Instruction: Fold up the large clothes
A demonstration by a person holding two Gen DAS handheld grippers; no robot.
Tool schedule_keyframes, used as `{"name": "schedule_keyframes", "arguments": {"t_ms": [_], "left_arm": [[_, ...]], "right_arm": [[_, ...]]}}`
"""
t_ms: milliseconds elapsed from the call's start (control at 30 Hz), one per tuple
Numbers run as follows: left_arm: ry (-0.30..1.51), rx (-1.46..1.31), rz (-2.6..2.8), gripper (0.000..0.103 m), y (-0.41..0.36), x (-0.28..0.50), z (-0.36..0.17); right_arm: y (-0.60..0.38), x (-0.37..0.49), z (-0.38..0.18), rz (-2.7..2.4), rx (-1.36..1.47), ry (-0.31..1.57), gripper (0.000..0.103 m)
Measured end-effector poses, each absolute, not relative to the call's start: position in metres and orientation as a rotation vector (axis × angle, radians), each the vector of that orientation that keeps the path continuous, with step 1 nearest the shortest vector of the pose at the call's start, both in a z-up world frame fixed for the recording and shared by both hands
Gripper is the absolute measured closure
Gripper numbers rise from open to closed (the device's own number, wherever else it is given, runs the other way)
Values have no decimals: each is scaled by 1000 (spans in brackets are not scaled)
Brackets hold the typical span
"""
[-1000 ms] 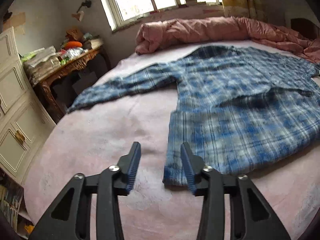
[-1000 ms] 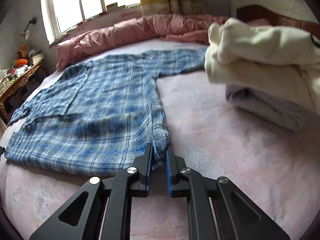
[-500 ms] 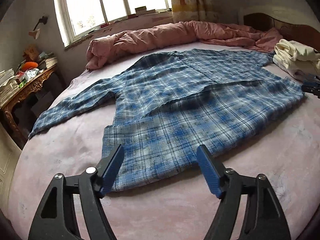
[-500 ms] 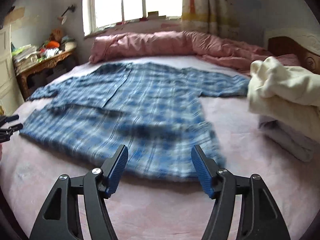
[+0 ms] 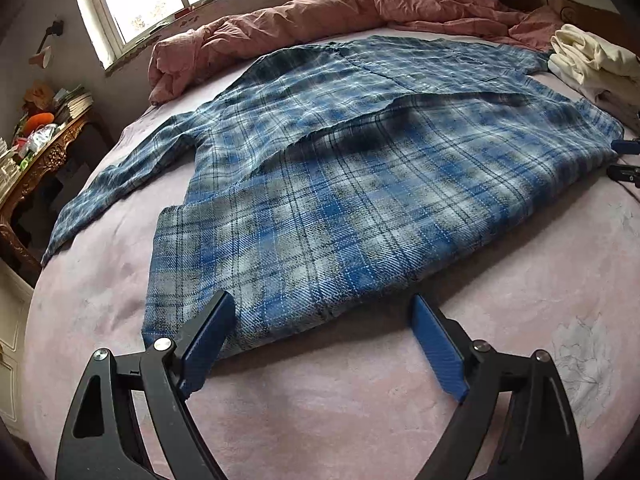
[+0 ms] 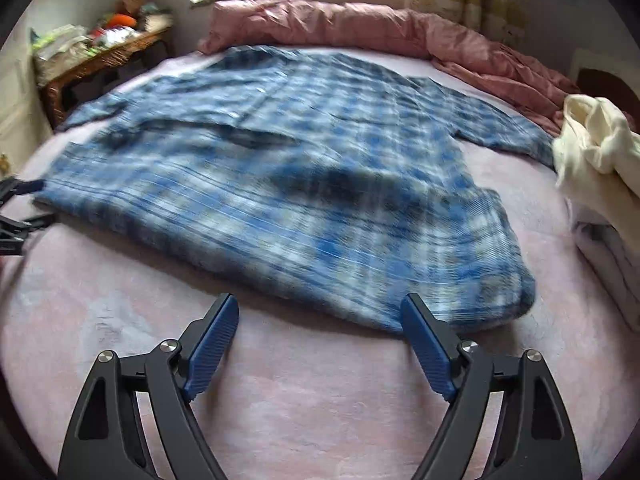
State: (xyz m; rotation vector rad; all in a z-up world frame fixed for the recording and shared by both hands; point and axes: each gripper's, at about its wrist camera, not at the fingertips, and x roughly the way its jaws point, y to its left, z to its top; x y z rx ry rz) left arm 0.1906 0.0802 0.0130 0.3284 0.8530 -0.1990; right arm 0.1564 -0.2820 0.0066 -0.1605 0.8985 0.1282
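A large blue plaid shirt [image 5: 352,184] lies spread flat on the pink bed, sleeves out to both sides; it also shows, blurred, in the right wrist view [image 6: 288,184]. My left gripper [image 5: 320,320] is wide open and empty, just above the bed at the shirt's near hem, towards its left corner. My right gripper [image 6: 320,320] is wide open and empty at the near hem towards the right corner. The right gripper's fingertips [image 5: 624,158] show at the far right of the left wrist view; the left gripper's fingertips [image 6: 20,204] show at the left edge of the right wrist view.
A rolled pink quilt [image 5: 320,20] lies along the far side of the bed under the window. A pile of cream and grey folded clothes [image 6: 600,176] sits on the bed's right side. A cluttered wooden side table [image 5: 36,152] stands left of the bed.
Both grippers opened wide and let go of the shirt's hem corners, then drew back and swung inward along the hem. The shirt now lies flat on the bed.
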Motion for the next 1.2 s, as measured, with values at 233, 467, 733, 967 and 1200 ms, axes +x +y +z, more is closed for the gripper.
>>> {"name": "schedule_keyframes", "arguments": {"t_ms": [233,467,733,967,1200], "left_arm": [[874,245,-39,9,96,207,8],[828,319,-19,85,88,203,12],[794,402,2,99,80,198,12],[808,397,-19,100,83,192,13],[799,376,-20,100,84,194,16]], "right_arm": [[-264,158,6,3,-338,840,14],[-263,165,4,-77,-443,813,63],[-288,161,16,-92,-311,791,95],[-305,160,18,-78,-227,820,96],[-306,158,22,-66,-201,793,96]]}}
